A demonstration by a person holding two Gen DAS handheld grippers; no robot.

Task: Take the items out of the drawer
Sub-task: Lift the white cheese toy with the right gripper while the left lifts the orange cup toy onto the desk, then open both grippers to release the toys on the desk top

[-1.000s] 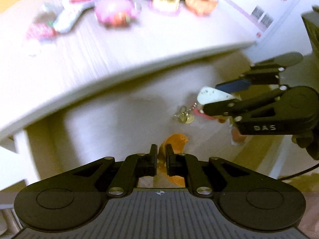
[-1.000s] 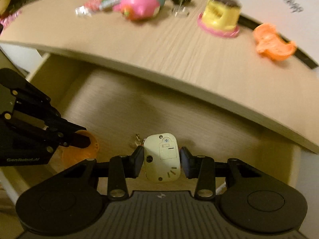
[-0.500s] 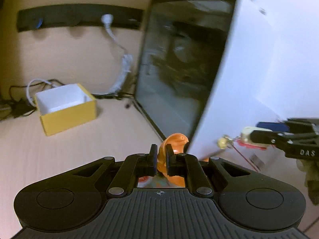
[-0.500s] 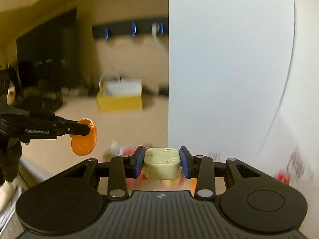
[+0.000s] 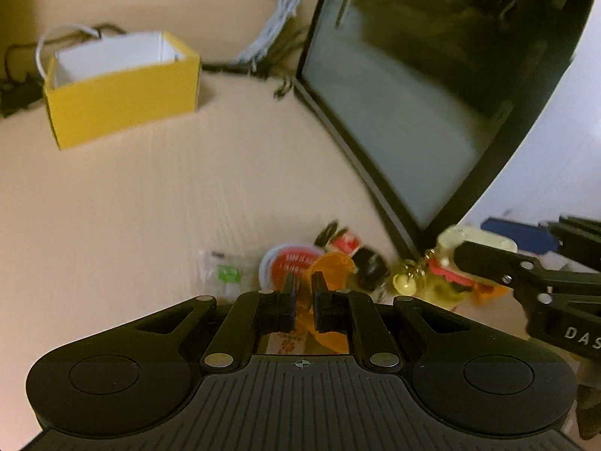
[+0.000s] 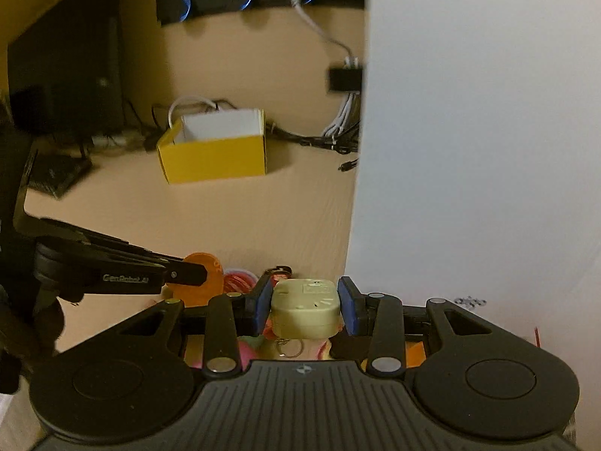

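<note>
My left gripper (image 5: 302,295) is shut on a thin orange plastic disc (image 5: 334,267), held just above a small heap of items on the desk top (image 5: 150,206). In the right wrist view the same disc (image 6: 204,280) shows in that gripper (image 6: 188,274) at the left. My right gripper (image 6: 304,300) is shut on a cream plastic keychain toy (image 6: 304,310) with a ring hanging under it. From the left wrist it (image 5: 484,242) appears at the right edge, a small yellow bell (image 5: 403,282) dangling from the toy. The drawer is out of view.
A red-and-white round lid (image 5: 287,263), a clear packet with a green mark (image 5: 225,274) and a dark round item (image 5: 370,263) lie on the desk. A yellow open box (image 6: 214,154) stands behind. A monitor (image 5: 413,94) rises at the right, cables and a power strip (image 6: 263,0) behind.
Both grippers came up out of the drawer with their items and now hang over the desk top. Since half a second ago they have dipped toward the heap.
</note>
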